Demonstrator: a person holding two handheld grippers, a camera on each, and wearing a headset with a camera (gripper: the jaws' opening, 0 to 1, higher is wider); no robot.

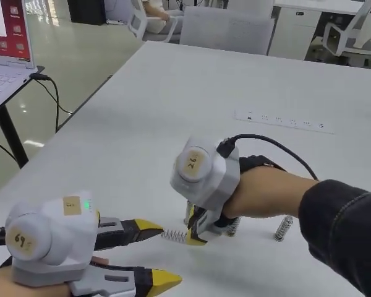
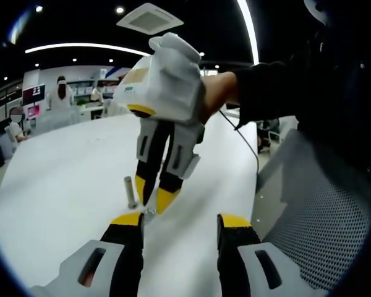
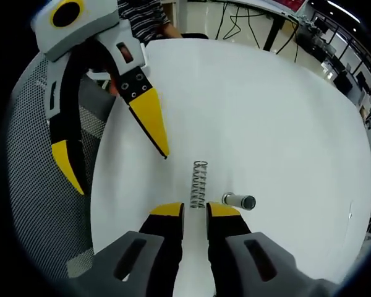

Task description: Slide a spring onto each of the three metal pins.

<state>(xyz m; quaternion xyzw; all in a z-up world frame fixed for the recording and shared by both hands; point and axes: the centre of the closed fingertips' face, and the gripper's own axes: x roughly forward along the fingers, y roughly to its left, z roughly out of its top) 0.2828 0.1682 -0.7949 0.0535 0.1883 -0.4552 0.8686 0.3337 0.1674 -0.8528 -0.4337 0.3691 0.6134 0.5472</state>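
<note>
Pinching the spring (image 3: 200, 179) by one end, the right gripper (image 3: 196, 211) has its jaws almost shut, likely to aim the free end at the bare pin (image 3: 238, 201) at three o'clock. The left gripper (image 1: 161, 253) sits wide open, empty, at seven o'clock from the spring.

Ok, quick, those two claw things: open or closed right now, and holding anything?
Left gripper: fingers open, holding nothing.
Right gripper: fingers closed on one end of a spring.

You're at a white table (image 1: 161, 93) with a power strip (image 1: 283, 120) on it. Laptop (image 1: 3, 43) off to your left, grey chairs (image 1: 226, 28) beyond, glossy floor (image 1: 74, 55), ceiling strip lights (image 2: 80, 46).
</note>
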